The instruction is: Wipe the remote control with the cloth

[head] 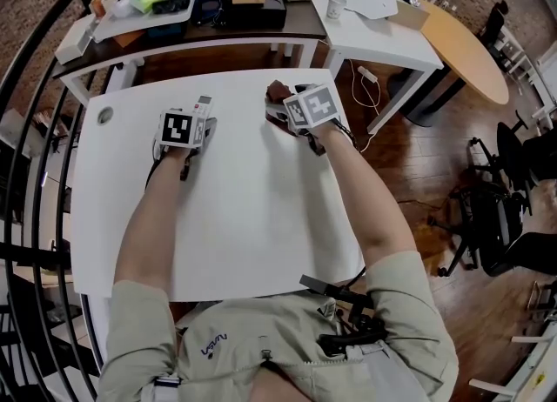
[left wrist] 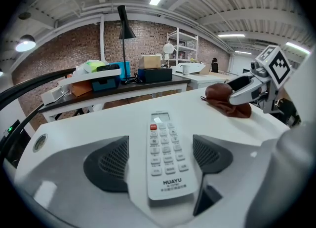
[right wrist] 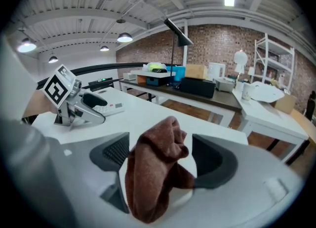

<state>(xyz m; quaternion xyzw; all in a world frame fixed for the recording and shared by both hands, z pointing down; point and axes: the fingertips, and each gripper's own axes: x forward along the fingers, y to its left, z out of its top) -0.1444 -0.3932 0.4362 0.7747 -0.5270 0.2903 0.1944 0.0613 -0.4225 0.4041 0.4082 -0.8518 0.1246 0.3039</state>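
A: Head view, starting at the left: the left gripper (head: 197,123) sits low on the white table (head: 244,217), with the remote control (head: 203,104) poking out ahead of it. Is it gripped?

B: Not going by the left gripper view. The jaws stand spread. The remote control lies between them, buttons up, with a clear gap beside the left pad (left wrist: 111,163). I'd close them on its near end first, so it can't skate when it's rubbed.

A: And further right?

B: The brown cloth (right wrist: 158,172) slumps in a heap between the jaws of the right gripper (head: 280,107). Those jaws are wide apart too. A strip of table shows by the right-hand pad, so nothing is pinching the cloth.

A: So neither thing is held.

B: That's my reading. Take a good bunch of cloth and leave a tail hanging below the fingertips. Then carry it across to the remote control and stroke lightly along the keypad, away from the holding jaws.
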